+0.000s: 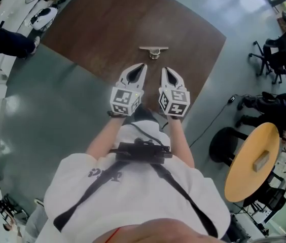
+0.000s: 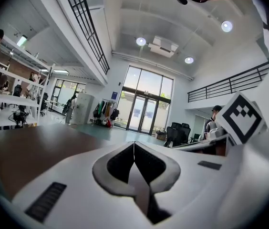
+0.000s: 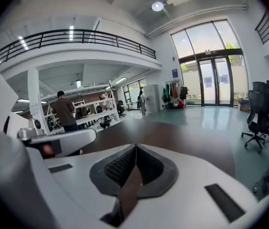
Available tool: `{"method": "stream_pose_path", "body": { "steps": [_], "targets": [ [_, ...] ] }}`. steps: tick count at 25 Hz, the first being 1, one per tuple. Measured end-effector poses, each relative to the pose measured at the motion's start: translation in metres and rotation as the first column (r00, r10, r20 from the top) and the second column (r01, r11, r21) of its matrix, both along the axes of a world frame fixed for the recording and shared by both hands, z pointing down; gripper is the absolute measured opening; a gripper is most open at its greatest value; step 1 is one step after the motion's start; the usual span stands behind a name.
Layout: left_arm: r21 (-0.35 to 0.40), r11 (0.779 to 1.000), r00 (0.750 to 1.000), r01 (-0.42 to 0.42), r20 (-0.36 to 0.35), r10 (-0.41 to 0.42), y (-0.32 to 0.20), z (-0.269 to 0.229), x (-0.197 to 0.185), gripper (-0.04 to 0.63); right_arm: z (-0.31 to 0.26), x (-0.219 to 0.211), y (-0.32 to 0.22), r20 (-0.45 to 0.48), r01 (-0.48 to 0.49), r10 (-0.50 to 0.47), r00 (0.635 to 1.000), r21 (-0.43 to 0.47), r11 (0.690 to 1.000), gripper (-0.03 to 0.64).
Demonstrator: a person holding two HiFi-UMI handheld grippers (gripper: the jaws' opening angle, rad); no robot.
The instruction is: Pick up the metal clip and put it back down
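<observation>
metal clip (image 1: 153,51) beyond both level grippers

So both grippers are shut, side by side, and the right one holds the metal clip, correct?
No. The right gripper is shut on nothing; the metal clip lies on the brown table ahead of both grippers, as the head view shows. The left gripper is shut too.

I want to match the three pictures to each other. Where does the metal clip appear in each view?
Head view: the metal clip lies at upper centre, on the brown table.
Left gripper view: not in it; only the table's top shows, at left.
Right gripper view: not in it; the table's top fills the middle.
Shared landmark: the brown table.
</observation>
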State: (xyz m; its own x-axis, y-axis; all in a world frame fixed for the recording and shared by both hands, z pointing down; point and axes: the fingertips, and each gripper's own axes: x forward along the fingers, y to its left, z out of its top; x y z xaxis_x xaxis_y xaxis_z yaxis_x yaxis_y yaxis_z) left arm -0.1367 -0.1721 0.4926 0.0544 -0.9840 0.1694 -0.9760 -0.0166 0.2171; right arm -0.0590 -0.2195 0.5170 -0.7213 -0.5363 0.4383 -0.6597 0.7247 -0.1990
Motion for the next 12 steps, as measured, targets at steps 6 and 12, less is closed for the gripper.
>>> {"method": "stream_pose_path", "body": {
  "steps": [6,12],
  "targets": [
    [-0.072,0.997,0.999,0.017,-0.034,-0.019,-0.043,0.052,-0.026,0.011,0.066,-0.033,-0.044,-0.104,0.029,-0.037,0.994,-0.077,0.997,0.008],
    [-0.146,0.989,0.998,0.019,-0.051,-0.026,-0.066,0.100,-0.059,0.011,0.128,-0.064,-0.074,-0.199,0.002,-0.030,0.979,-0.140,0.990,0.009]
  ]
}}
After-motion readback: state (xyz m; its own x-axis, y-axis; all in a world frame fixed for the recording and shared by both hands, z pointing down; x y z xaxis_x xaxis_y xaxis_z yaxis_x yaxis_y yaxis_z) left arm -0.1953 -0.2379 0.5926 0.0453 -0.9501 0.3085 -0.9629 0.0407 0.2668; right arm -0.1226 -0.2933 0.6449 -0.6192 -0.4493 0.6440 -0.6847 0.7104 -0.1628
